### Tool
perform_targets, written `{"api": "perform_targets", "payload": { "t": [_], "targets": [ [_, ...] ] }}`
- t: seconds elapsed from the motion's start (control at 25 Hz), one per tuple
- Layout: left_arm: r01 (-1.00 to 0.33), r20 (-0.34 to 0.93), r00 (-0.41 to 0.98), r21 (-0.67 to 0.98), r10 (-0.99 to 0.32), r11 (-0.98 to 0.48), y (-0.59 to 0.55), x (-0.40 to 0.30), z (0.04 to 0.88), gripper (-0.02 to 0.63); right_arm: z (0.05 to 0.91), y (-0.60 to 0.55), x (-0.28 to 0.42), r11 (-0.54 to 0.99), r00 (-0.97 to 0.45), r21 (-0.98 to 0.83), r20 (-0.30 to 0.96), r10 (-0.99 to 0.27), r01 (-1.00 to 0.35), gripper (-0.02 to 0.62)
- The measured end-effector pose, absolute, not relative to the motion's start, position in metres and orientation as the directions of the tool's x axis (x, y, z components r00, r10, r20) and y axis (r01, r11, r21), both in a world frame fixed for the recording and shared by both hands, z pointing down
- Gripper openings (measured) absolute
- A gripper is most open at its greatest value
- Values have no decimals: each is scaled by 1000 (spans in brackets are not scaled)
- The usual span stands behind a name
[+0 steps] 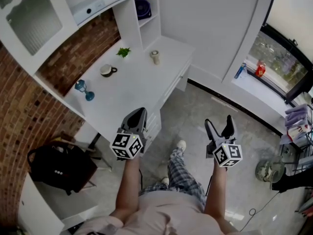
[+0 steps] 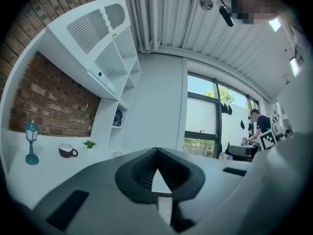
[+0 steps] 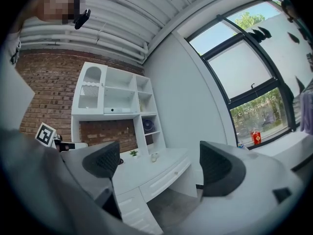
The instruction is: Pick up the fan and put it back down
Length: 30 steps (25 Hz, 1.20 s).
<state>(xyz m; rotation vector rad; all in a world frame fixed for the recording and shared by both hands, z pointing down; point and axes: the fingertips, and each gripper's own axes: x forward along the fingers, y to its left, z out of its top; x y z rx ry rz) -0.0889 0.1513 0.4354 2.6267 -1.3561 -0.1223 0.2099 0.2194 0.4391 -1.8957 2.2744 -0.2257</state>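
A small dark blue fan (image 1: 143,8) stands in a cubby of the white shelf unit at the back of the desk; it also shows in the left gripper view (image 2: 118,117) and the right gripper view (image 3: 148,125). My left gripper (image 1: 138,112) hangs over the desk's front edge, far from the fan, its jaws shut with nothing between them (image 2: 156,151). My right gripper (image 1: 218,122) is over the floor to the right of the desk, open and empty (image 3: 161,163).
On the white desk (image 1: 137,84) stand a blue lamp (image 1: 84,89), a dark mug (image 1: 107,70), a small plant (image 1: 123,52) and a pale cup (image 1: 155,57). A black bag (image 1: 58,166) sits at the left. A pedestal fan (image 1: 270,170) stands on the floor at the right.
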Motion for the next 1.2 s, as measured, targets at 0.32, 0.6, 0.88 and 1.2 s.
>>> {"api": "perform_targets", "payload": {
  "t": [0.32,0.6,0.88,1.2],
  "targets": [
    [-822,4,551,176,-835,-542,68,-72,435,28,441,120,228,225,-214,-264,-72,-974,-938,500],
    [-880,4,454,161,-891,-447,-55,-76,435,28,439,-41,222,335,-325,-261,-83,-942,-905,500],
    [-933,24,323,177,-946,-314,-155,-81,429,28,429,-194,190,499,-505,-247,-40,-862,-831,500],
    [-959,50,229,182,-972,-216,-216,-93,430,28,434,-288,145,610,-630,-257,-5,-777,-750,500]
  ]
}}
